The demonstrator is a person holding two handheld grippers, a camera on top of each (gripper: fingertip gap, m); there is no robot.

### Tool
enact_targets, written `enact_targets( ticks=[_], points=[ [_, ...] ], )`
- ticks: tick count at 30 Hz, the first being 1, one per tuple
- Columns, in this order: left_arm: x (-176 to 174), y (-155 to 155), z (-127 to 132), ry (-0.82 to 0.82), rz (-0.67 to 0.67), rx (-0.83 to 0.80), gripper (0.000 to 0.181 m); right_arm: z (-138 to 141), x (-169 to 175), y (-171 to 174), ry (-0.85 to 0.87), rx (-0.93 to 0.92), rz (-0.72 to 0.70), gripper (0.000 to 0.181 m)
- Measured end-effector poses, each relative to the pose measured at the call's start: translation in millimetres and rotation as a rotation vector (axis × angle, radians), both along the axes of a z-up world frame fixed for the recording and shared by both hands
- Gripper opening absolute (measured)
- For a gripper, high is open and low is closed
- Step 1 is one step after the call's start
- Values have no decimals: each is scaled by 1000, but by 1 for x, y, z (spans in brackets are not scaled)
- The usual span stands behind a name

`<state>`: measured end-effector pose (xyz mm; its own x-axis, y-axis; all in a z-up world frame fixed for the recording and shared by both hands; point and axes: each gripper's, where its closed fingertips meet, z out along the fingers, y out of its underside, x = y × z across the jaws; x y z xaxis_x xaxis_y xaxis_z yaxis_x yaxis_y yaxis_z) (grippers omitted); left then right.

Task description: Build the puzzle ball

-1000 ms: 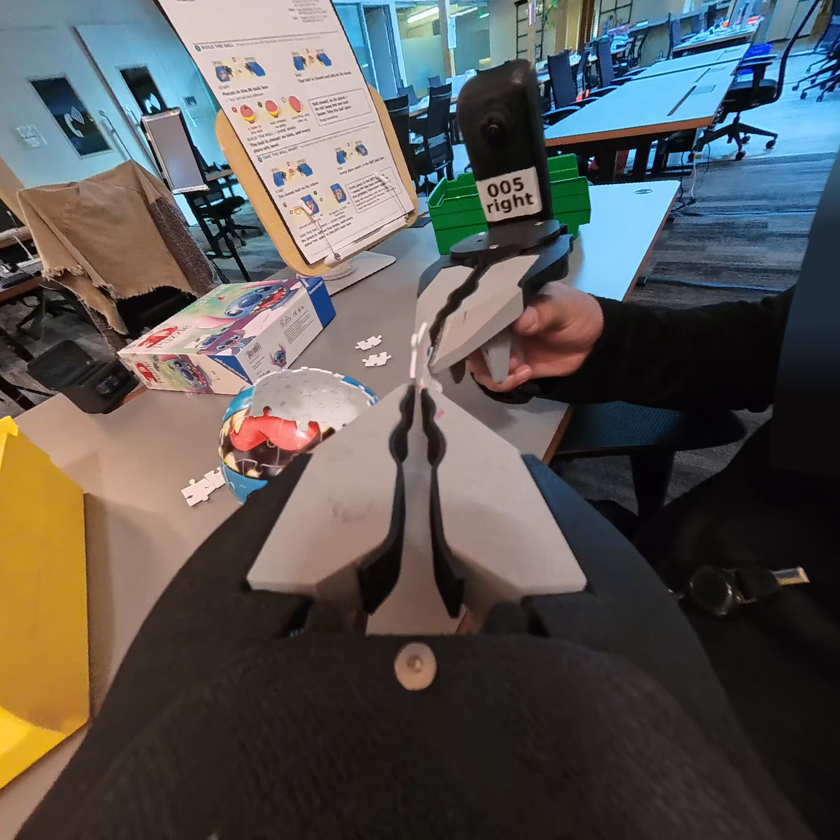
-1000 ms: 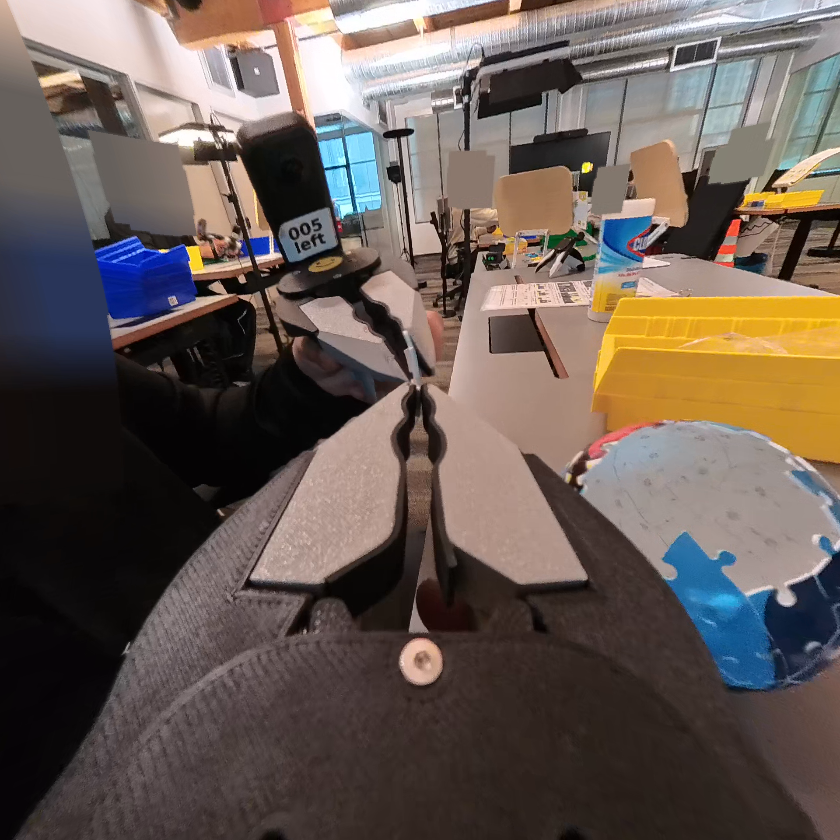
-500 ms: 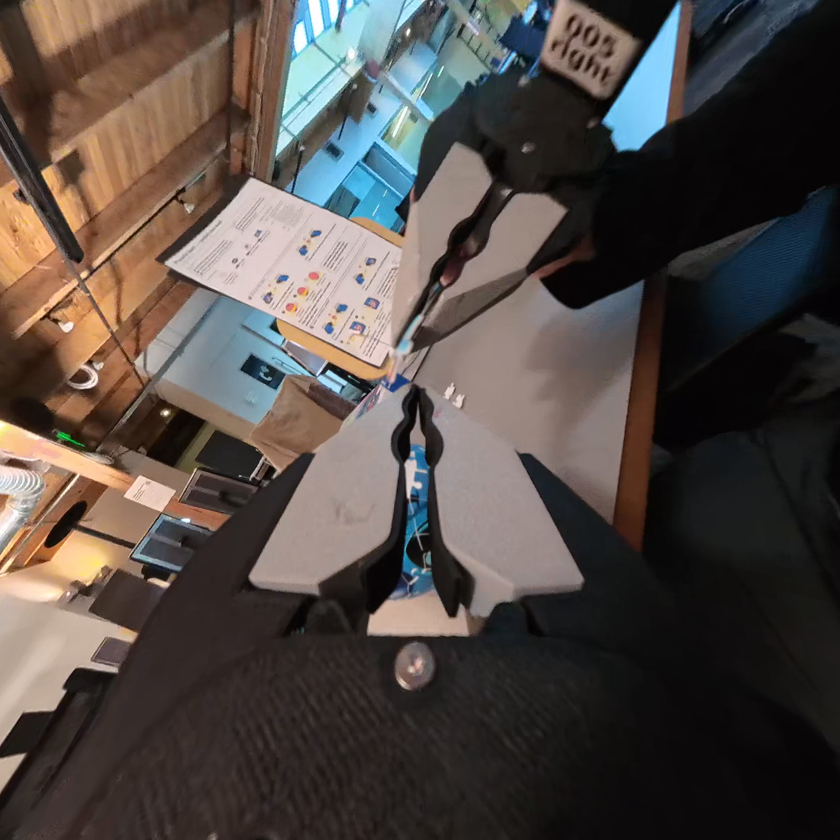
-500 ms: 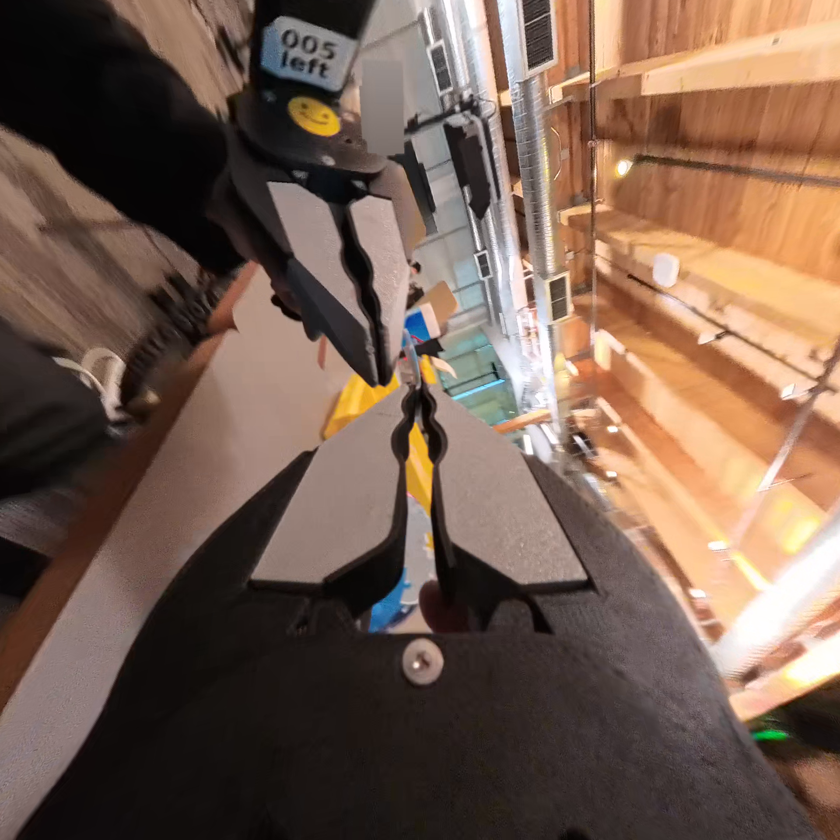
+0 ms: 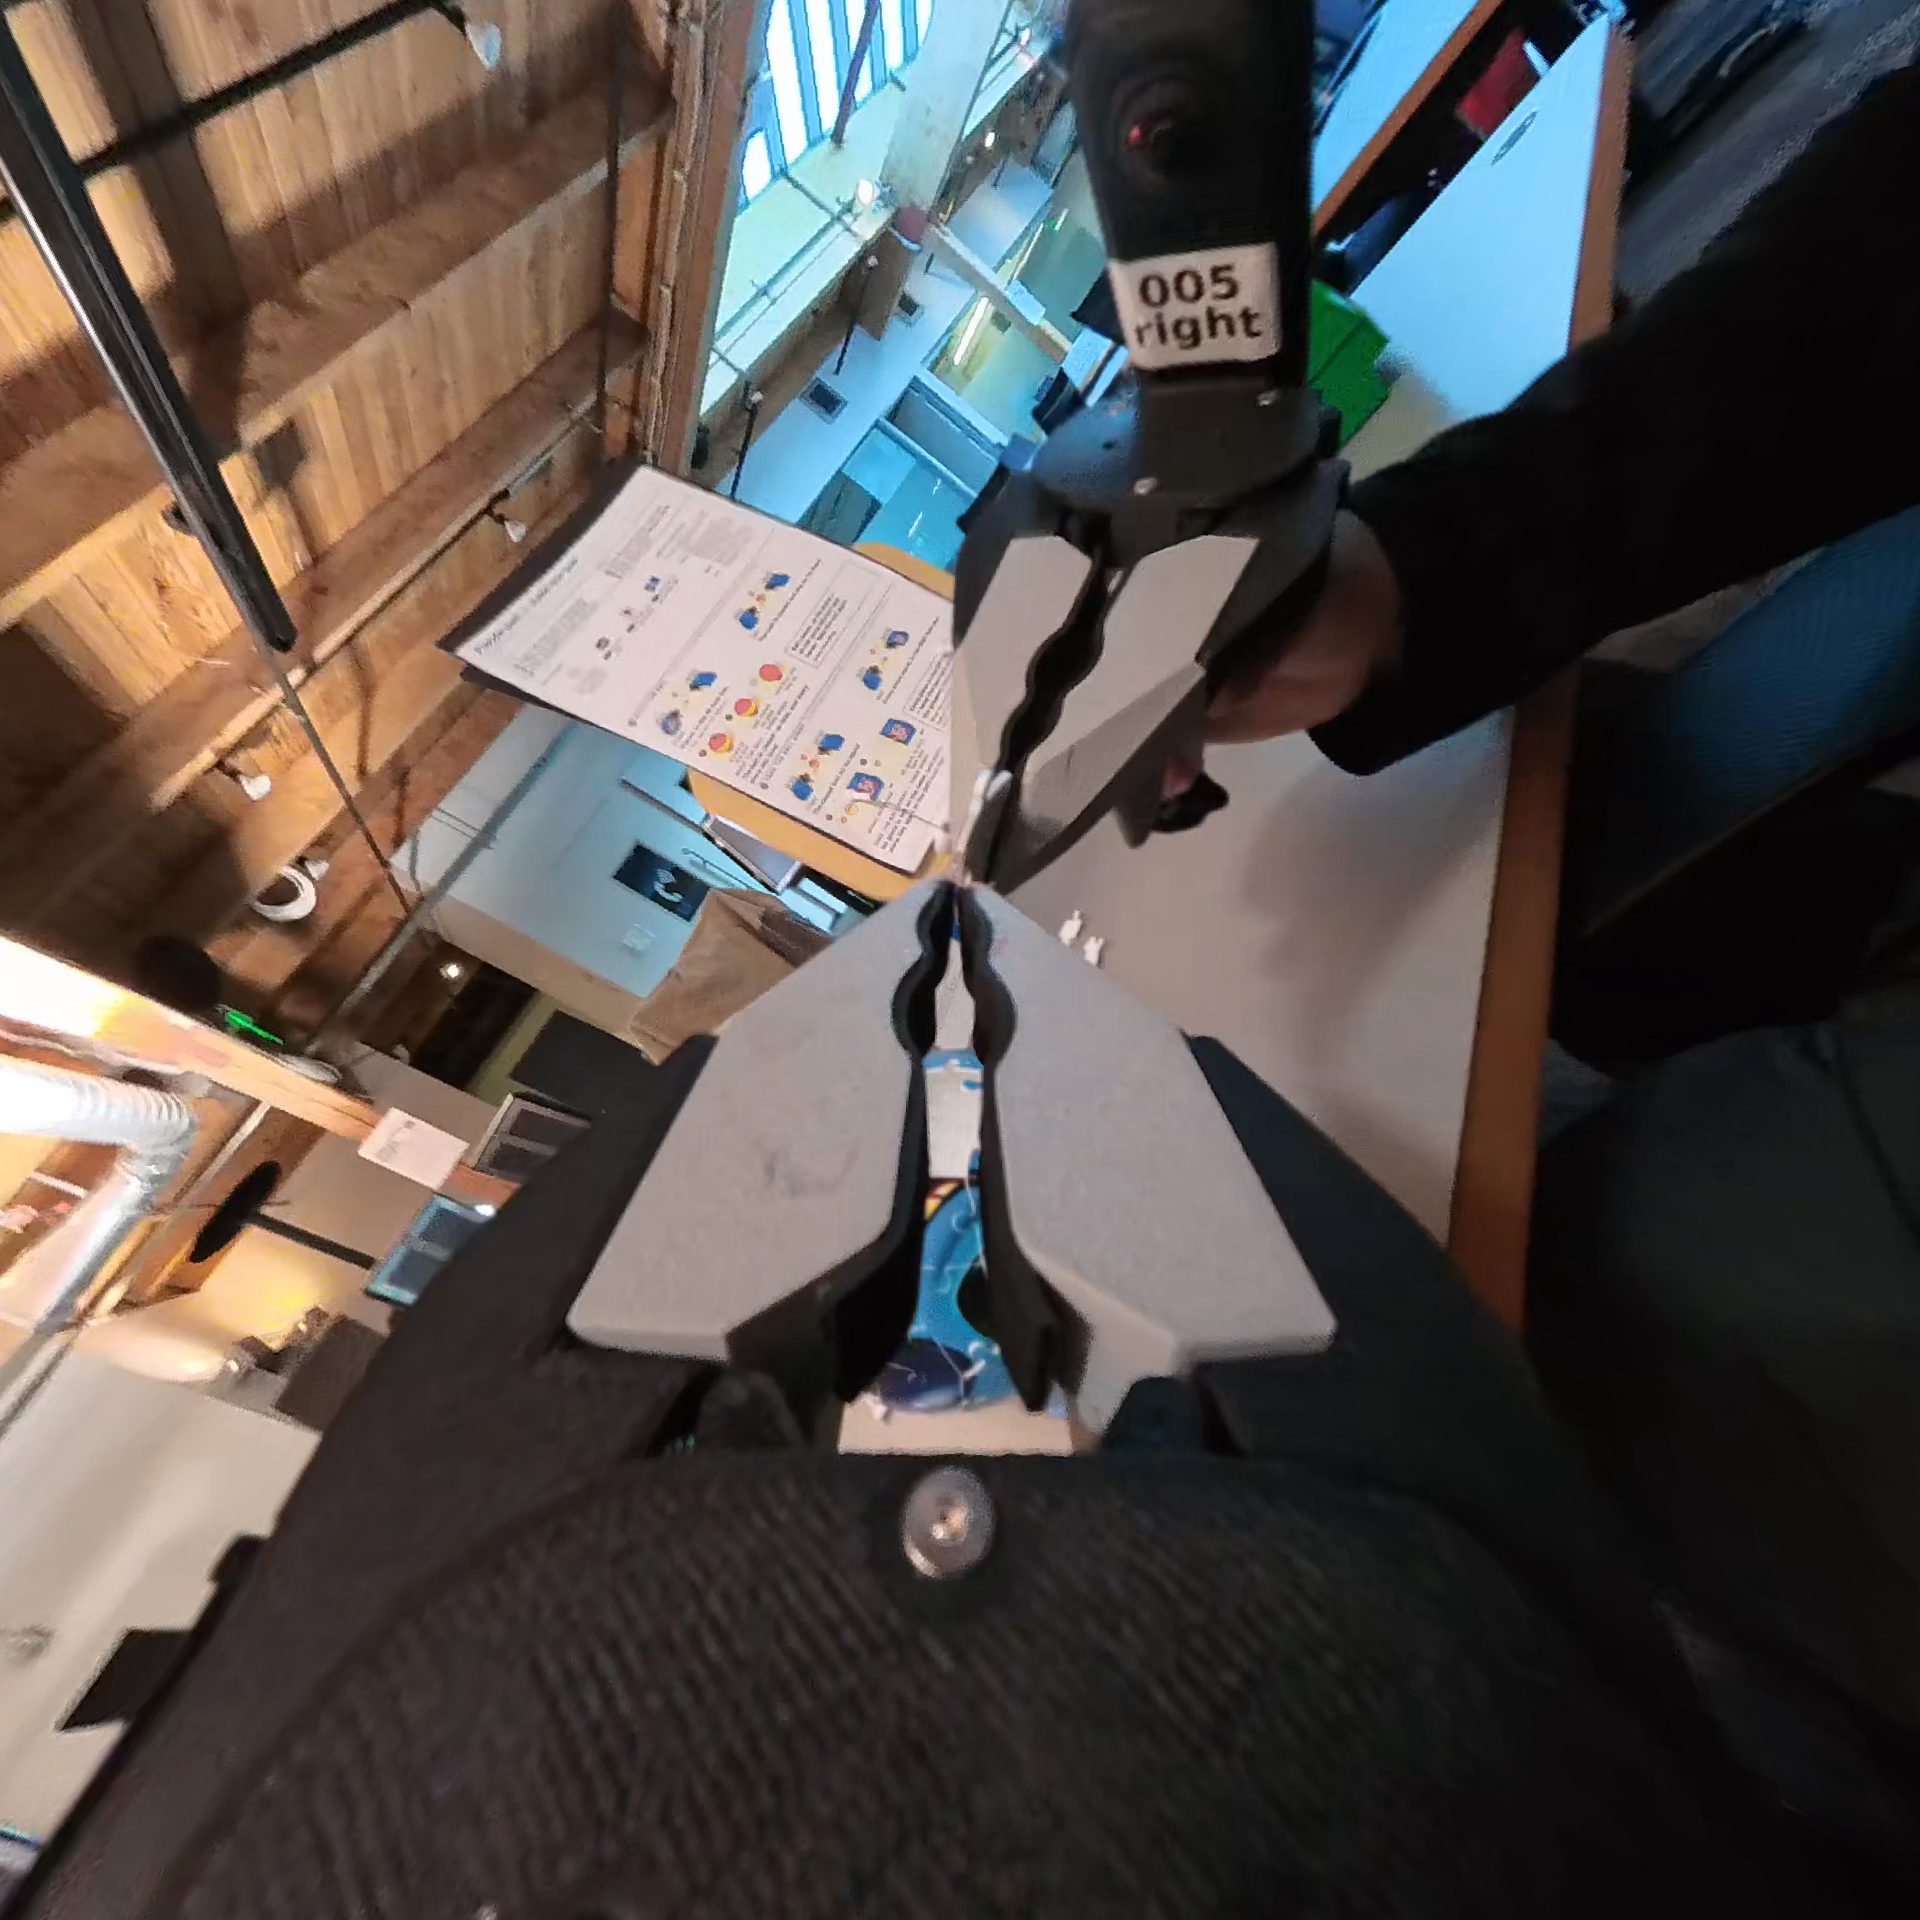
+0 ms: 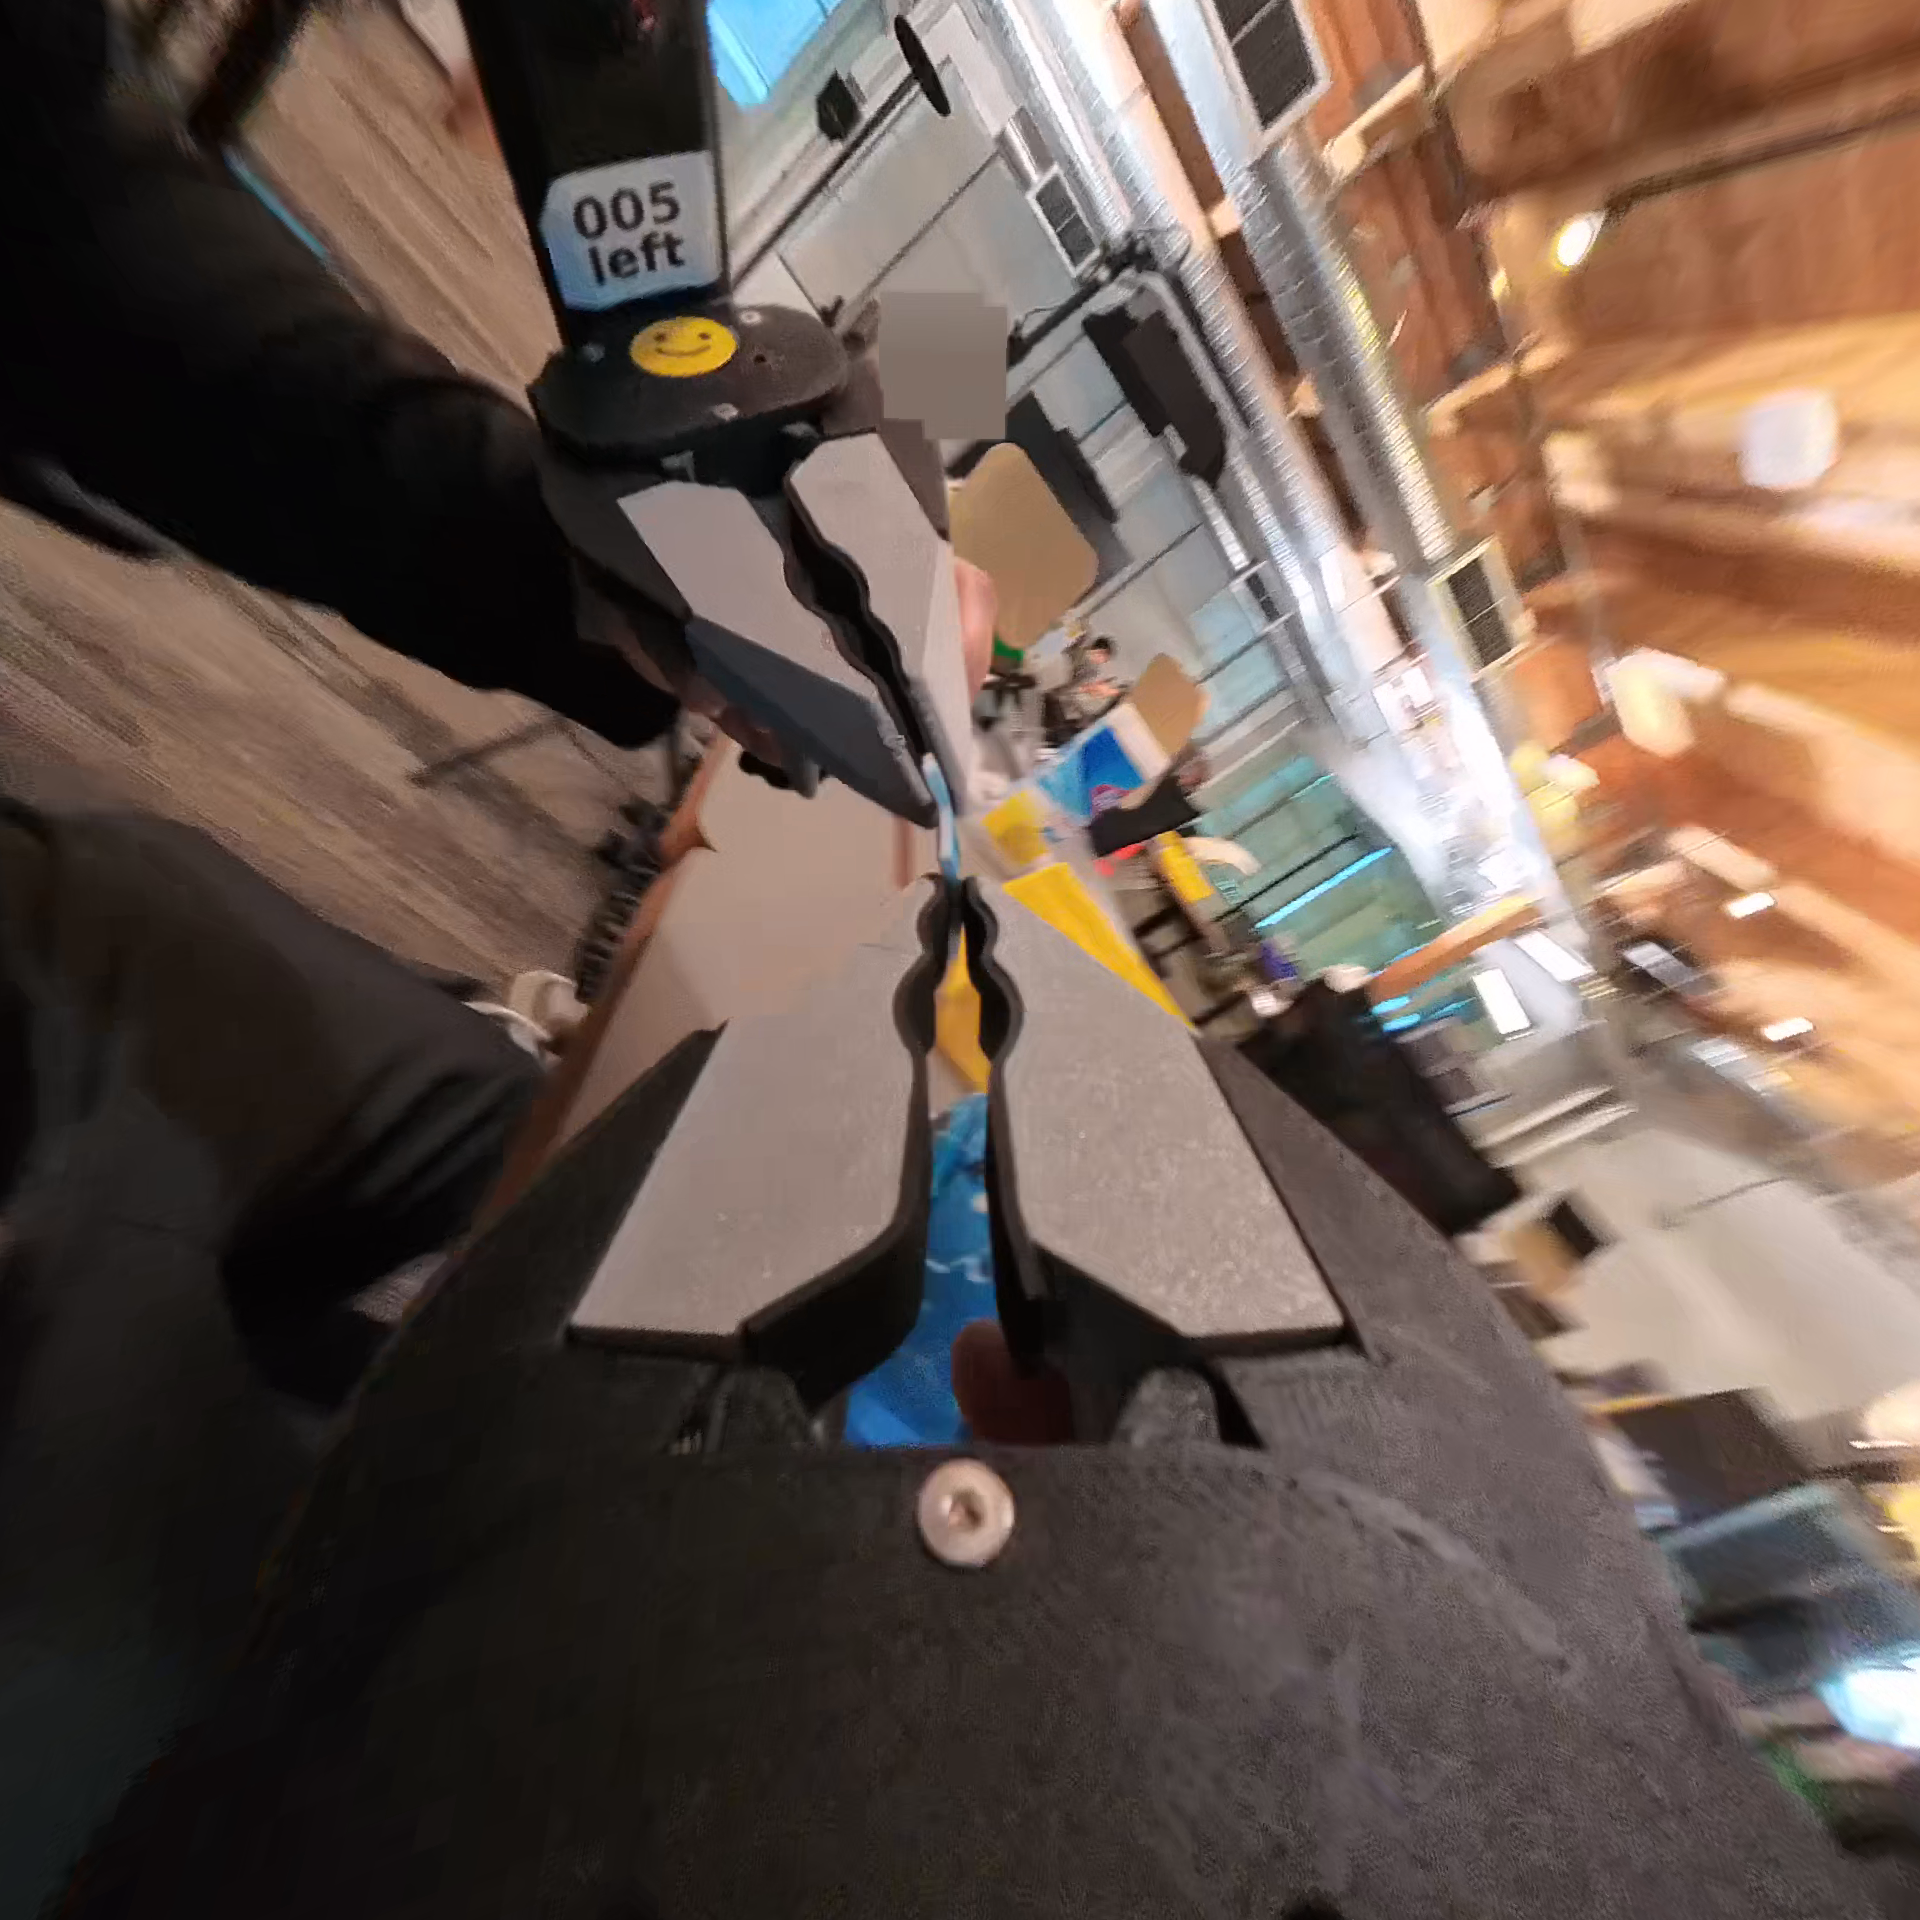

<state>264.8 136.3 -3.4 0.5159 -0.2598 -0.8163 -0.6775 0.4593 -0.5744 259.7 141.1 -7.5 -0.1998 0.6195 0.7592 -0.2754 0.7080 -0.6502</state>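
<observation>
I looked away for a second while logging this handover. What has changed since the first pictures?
Both grippers have rolled hard to one side, so the table and the room now look tilted. The left gripper and right gripper stay shut, tip to tip, on the same small puzzle piece. The puzzle ball, beside the left gripper before, now shows only through the gap between the fingers. No release or new grasp is visible.

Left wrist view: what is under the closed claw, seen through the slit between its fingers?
Through the left claw only a strip of the puzzle ball shows, blue and white, on the grey table. The fingers hide the rest.
</observation>
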Motion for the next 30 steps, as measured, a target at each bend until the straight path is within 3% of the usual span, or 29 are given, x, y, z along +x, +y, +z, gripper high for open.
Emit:
enact_targets(
  ticks=[6, 10, 12, 15, 19, 21, 26, 30],
  points=[
    [-35, 26, -1, -220, 121, -185, 0, -6, -17, 19, -318, -615, 162, 0],
    [-52, 25, 1, -334, 96, -282, 3, 1, -18, 30, -425, -923, 274, 0],
    [-50, 21, 6, -327, 73, -268, 5, -5, -20, 31, -471, -952, 263, 0],
    [-39, 13, 8, -185, 72, -157, 6, -13, -21, 20, -579, -1014, 300, 0],
    [-29, 14, -9, -24, 101, -132, 13, -12, -22, 10, -628, -1042, 334, 0],
    [-34, 18, -13, -64, 107, -180, 18, -12, -22, 10, -593, -966, 305, 0],
    [-23, 8, -8, -252, -49, -319, 14, -19, -22, 6, -582, -820, 251, 0],
    [-23, 13, -9, -300, -38, -380, 2, -24, -25, 2, -586, -727, 201, 0]
  ],
)
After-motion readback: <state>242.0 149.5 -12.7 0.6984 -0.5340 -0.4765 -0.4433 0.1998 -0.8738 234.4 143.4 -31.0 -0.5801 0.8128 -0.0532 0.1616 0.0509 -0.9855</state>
